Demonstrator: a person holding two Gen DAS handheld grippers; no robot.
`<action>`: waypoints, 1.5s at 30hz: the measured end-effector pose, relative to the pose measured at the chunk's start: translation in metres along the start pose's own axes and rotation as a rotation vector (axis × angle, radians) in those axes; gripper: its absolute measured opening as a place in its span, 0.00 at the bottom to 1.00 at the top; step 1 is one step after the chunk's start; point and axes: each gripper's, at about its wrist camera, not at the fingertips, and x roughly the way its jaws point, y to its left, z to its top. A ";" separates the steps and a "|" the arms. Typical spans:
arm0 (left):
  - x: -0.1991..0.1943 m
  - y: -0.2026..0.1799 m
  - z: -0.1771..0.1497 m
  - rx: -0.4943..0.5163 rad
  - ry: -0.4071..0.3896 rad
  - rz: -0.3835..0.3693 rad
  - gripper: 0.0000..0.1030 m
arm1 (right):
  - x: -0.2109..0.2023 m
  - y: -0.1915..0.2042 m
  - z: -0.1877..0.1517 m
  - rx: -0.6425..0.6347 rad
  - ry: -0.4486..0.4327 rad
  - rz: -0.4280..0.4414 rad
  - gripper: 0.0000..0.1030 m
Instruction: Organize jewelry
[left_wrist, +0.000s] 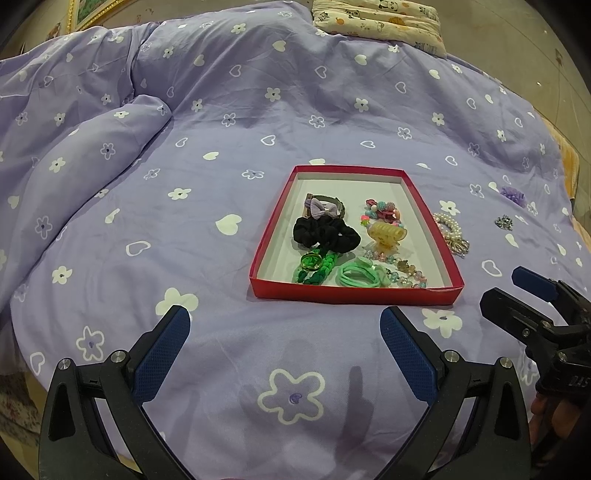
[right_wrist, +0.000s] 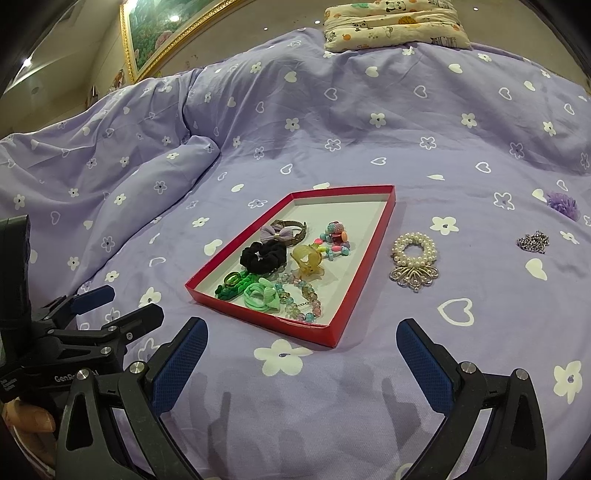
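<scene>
A red shallow box (left_wrist: 354, 293) (right_wrist: 354, 258) lies on the purple bed cover. It holds a black scrunchie (left_wrist: 327, 232) (right_wrist: 263, 256), a purple bow (left_wrist: 324, 210), a yellow claw clip (right_wrist: 308, 260), green hair ties (right_wrist: 260, 295) and beaded strings. Outside, right of the box, lie a pearl bracelet with a silver ornament (right_wrist: 413, 258) (left_wrist: 452, 232), a small sparkly piece (right_wrist: 533, 242) (left_wrist: 504, 222) and a purple flower piece (right_wrist: 561, 205) (left_wrist: 513, 195). My left gripper (left_wrist: 284, 325) is open and empty, in front of the box. My right gripper (right_wrist: 301, 338) is open and empty, near the box's front right corner.
A purple quilt (left_wrist: 92, 155) is bunched up at the left. A patterned pillow (right_wrist: 395, 26) lies at the far end of the bed. A framed picture (right_wrist: 155, 33) hangs on the wall behind. The bed edge runs along the right in the left wrist view.
</scene>
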 end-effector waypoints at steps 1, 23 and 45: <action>0.000 0.000 0.000 0.000 0.001 0.001 1.00 | 0.000 0.000 0.000 -0.001 0.000 0.001 1.00; 0.006 0.005 0.002 0.001 0.000 0.002 1.00 | 0.000 -0.002 0.001 0.006 0.004 0.007 1.00; 0.007 0.002 0.005 0.006 -0.002 -0.007 1.00 | 0.000 -0.003 0.004 0.006 0.006 0.007 1.00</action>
